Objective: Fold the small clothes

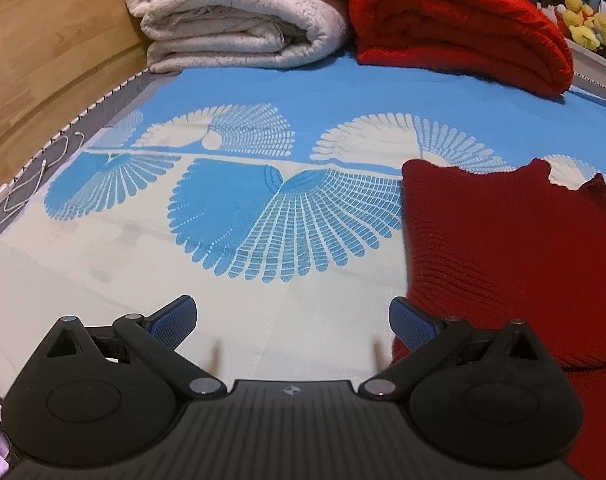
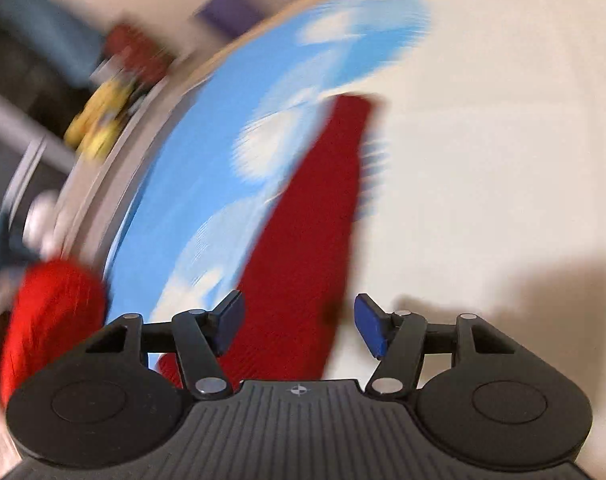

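Observation:
A dark red knitted garment (image 1: 511,264) lies on the blue and cream patterned bed sheet (image 1: 239,208), at the right of the left wrist view. My left gripper (image 1: 293,320) is open and empty, low over the sheet, with its right finger (image 1: 413,326) at the garment's left edge. In the blurred right wrist view the same garment (image 2: 303,248) stretches away between the open fingers of my right gripper (image 2: 299,324), which holds nothing.
A folded off-white blanket (image 1: 239,16) and a folded bright red blanket (image 1: 459,28) lie at the far end of the bed. A wooden bed frame (image 1: 43,60) and a white cable (image 1: 31,184) run along the left. Yellow plush toys (image 1: 591,24) sit at the far right.

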Tool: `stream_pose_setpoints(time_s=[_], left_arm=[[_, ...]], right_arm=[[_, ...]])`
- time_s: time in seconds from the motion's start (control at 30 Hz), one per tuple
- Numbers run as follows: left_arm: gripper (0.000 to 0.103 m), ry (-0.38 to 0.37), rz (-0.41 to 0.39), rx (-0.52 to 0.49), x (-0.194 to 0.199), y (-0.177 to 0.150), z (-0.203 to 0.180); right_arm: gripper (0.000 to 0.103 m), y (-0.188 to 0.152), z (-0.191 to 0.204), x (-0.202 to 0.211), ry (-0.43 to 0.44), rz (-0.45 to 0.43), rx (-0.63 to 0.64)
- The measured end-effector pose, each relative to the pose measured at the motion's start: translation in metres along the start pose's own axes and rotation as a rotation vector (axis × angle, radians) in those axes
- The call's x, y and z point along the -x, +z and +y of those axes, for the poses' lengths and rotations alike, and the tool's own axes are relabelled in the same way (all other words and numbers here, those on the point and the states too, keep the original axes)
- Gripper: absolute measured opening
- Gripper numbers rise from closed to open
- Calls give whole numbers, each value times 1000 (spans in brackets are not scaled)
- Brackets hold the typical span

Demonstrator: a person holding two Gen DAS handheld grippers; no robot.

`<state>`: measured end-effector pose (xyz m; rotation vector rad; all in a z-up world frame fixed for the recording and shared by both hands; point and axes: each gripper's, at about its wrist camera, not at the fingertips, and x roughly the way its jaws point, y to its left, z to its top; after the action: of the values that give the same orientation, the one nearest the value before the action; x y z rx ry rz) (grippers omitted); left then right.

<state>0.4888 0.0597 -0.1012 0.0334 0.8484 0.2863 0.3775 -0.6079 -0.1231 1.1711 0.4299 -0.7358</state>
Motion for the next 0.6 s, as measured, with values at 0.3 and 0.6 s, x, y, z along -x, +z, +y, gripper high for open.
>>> stream_pose_setpoints(time_s=[0.3,0.6], left_arm=[[103,12,4,-10,0,-2,0],[103,48,54,-38,-21,-10,-4]], right_arm=[[62,3,-31,-32,74,-43,-82],[64,-2,-6,-67,189,16,-99]])
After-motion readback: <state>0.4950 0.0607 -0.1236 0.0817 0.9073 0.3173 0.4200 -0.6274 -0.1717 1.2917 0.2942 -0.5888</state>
